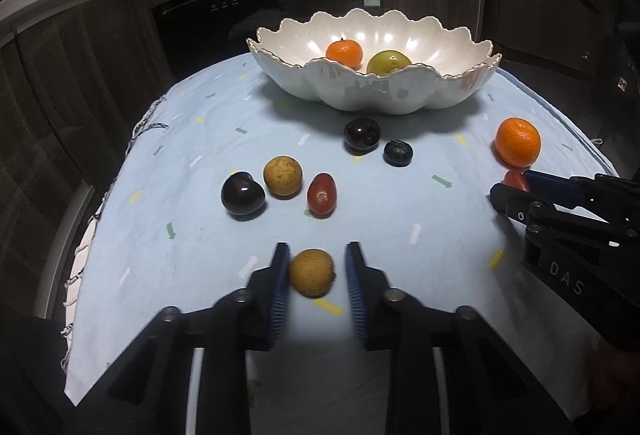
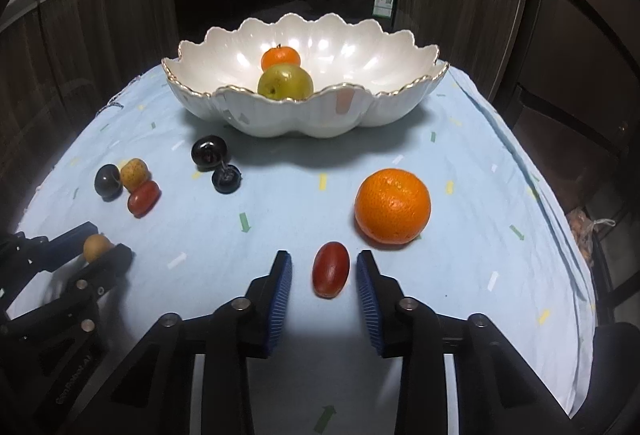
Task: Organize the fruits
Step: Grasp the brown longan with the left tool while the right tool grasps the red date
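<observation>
Your left claw (image 1: 316,275) brackets the brown fruit (image 1: 311,272), right claw (image 2: 325,273) the red fruit (image 2: 330,269); both spread, neither pinching yet.

Tan round fruit (image 1: 311,272) sitting between my left tongs (image 1: 316,267); red oval fruit (image 2: 330,269) lying between right tongs (image 2: 324,271), orange (image 2: 393,206) just beyond.

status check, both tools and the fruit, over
Left tool astride tan fruit, gap on one side. Right tool astride red fruit, not touching. Bowl ahead, path clear.
</observation>
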Available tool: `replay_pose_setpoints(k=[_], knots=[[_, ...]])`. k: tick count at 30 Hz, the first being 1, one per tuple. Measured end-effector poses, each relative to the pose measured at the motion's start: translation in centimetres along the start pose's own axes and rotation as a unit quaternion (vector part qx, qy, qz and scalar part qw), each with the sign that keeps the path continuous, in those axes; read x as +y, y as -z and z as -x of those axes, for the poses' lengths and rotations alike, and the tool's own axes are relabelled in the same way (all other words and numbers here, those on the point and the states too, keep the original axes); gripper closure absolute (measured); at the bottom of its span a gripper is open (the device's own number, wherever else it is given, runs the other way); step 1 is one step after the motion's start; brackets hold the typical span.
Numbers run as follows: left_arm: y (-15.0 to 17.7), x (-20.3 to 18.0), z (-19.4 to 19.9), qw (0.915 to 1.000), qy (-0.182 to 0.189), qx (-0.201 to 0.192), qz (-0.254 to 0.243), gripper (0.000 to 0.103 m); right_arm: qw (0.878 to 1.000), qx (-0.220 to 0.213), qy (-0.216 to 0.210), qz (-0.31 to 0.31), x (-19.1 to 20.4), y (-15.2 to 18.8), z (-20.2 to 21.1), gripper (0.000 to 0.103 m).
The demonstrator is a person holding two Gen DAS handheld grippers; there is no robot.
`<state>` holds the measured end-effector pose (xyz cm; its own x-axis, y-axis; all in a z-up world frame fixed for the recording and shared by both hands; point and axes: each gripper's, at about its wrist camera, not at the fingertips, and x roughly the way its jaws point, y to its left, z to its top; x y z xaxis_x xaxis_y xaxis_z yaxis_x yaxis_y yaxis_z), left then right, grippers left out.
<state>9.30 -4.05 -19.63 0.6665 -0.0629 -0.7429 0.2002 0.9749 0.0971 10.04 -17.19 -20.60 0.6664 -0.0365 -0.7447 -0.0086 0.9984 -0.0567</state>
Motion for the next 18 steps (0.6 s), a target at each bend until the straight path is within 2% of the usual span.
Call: replay_pose_setpoints(k=[11, 18], knots=[[-0.15, 0.27, -0.07, 1.0, 0.005, 0.001, 0.008, 0.08, 1.0, -0.003, 0.002, 0.002, 0.15, 0.01, 0.13, 0.083], [-0.24, 0.61, 0.02, 0.9998, 0.001, 0.004, 0.018, 0.081, 1.0, -0.003, -0.003, -0.007, -0.1, -0.17, 0.26, 0.084]])
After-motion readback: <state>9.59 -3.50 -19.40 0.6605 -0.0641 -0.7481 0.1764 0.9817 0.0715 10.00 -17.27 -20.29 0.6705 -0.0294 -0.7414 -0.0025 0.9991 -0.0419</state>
